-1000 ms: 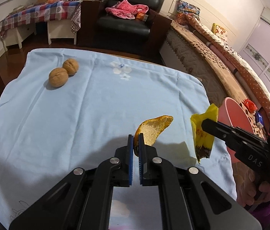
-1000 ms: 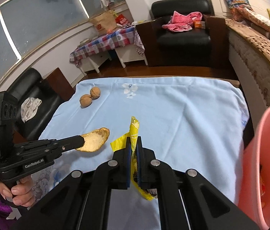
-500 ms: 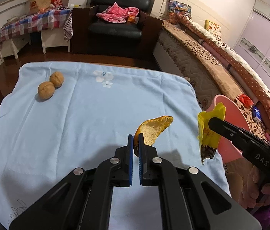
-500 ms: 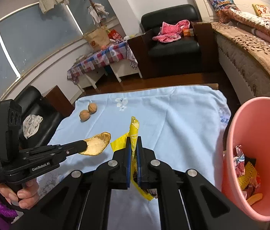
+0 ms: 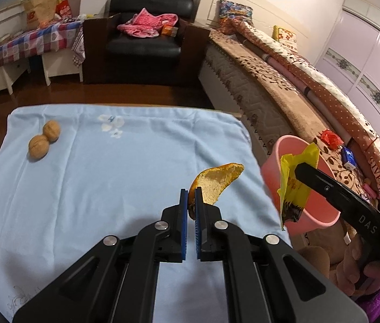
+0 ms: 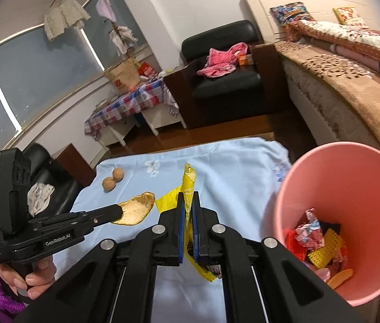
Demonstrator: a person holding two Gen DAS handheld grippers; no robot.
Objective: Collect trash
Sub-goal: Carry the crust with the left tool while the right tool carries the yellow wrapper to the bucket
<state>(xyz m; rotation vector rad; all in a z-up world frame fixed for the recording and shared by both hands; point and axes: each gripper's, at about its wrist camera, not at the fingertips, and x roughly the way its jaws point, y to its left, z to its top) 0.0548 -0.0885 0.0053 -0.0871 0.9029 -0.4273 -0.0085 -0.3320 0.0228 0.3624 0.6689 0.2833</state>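
While tilted downward over the blue cloth (image 5: 82, 188), left fingers (image 5: 191, 196) clamped on orange peel (image 5: 217, 183), right fingers (image 6: 187, 207) pinching yellow wrapper (image 6: 188, 180).

Right gripper (image 6: 187, 202): clamped on yellow wrapper (image 6: 188, 179)
Left gripper (image 6: 121, 211): pinching orange peel (image 6: 136, 210)
Pink bin (image 6: 324, 161): holds scraps

Both wrist cameras look forward and downward along their fingers, close above the table's near edge; both views share the blue tablecloth (image 5: 82, 188) and pink bin (image 6: 351, 177).
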